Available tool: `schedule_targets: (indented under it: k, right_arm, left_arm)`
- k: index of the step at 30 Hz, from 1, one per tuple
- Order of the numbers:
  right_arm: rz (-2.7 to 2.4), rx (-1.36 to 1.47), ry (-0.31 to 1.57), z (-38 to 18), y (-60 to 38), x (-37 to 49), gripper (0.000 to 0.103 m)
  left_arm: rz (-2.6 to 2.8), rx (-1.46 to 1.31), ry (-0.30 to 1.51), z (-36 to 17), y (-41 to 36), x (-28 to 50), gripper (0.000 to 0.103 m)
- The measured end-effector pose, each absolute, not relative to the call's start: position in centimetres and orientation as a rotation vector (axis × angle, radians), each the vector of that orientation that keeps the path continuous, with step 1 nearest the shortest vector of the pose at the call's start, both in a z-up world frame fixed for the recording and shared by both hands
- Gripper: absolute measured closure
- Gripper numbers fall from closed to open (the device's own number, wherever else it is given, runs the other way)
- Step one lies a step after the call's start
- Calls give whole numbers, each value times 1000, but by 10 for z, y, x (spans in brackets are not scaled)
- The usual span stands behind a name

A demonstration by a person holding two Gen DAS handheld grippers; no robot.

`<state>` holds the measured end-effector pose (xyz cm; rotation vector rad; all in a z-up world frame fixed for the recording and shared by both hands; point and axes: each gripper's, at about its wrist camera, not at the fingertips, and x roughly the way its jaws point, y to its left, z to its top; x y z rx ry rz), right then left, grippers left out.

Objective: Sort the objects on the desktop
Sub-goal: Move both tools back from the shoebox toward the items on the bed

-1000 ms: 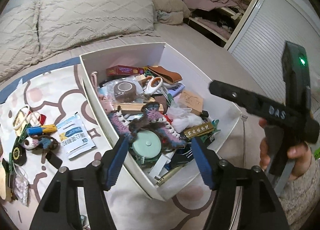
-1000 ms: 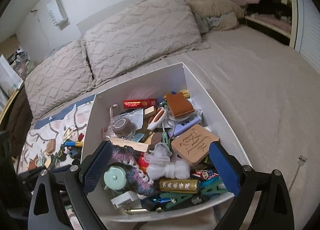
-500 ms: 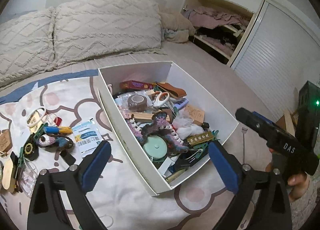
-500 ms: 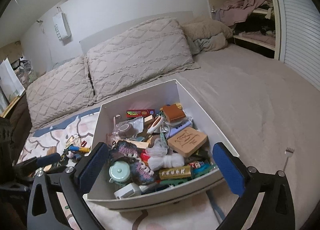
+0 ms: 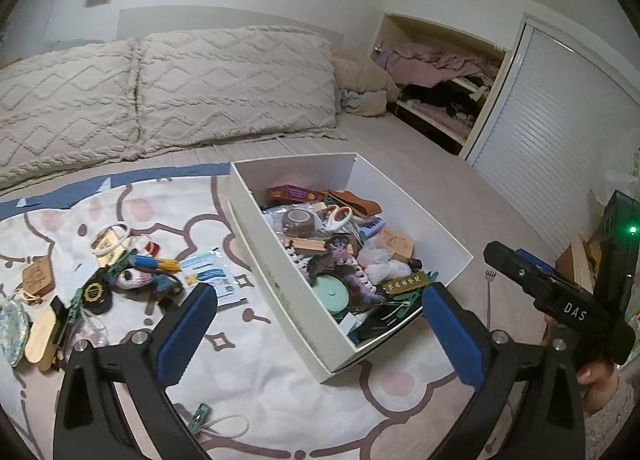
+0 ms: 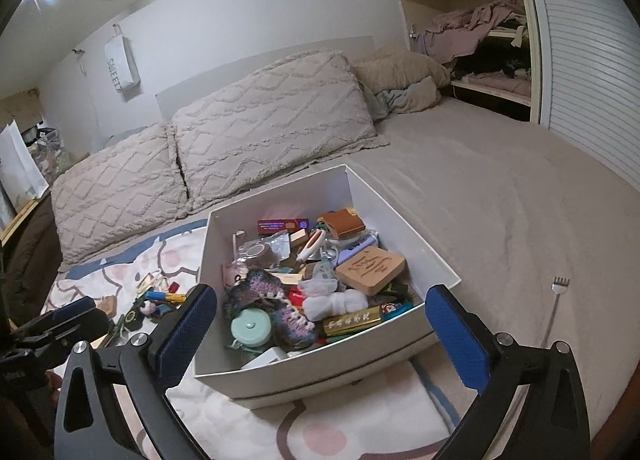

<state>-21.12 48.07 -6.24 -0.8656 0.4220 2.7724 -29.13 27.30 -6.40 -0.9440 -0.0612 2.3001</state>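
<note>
left gripper (image 5: 320,324) spread wide, nothing between the pads, hovering above the mat (image 5: 256,392) near the box's close corner. right gripper (image 6: 320,324) also spread wide and empty, hanging over the near wall of the white box (image 6: 320,364).

white box sits on the bed, partly on the mat, packed full: mint round tin (image 6: 250,327) at 7 o'clock inside the box, crochet piece (image 6: 260,292) just behind it, white wad (image 6: 335,300) mid-front, gold bar with characters (image 6: 352,317) at the front wall, carved wooden block (image 6: 371,267) at 3 o'clock, scissors (image 6: 313,244) and brown tape roll (image 6: 257,250) toward the back, red box (image 6: 283,225) at 12 o'clock against the far wall, brown leather pouch (image 6: 343,223) at 1 o'clock.

loose pile on the mat at 9 o'clock of the box: blue-white packet (image 5: 212,275), blue-yellow tube (image 5: 154,262), knitted toy (image 5: 138,278), black round badge (image 5: 93,293), wooden tag (image 5: 38,275). green clip (image 5: 199,418) at 6 o'clock on the mat, close to the left gripper. small fork-like tool (image 6: 554,310) lies on the bedsheet at 3 o'clock, apart from the box.
</note>
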Motion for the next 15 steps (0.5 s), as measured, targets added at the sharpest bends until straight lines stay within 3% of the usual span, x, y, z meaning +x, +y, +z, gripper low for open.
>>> schedule_targets:
  k: [15]
  right_arm:
    - [2834, -842, 366, -41, 427, -195, 0]
  left_arm:
    - [2475, -860, -104, -38, 193, -265, 0]
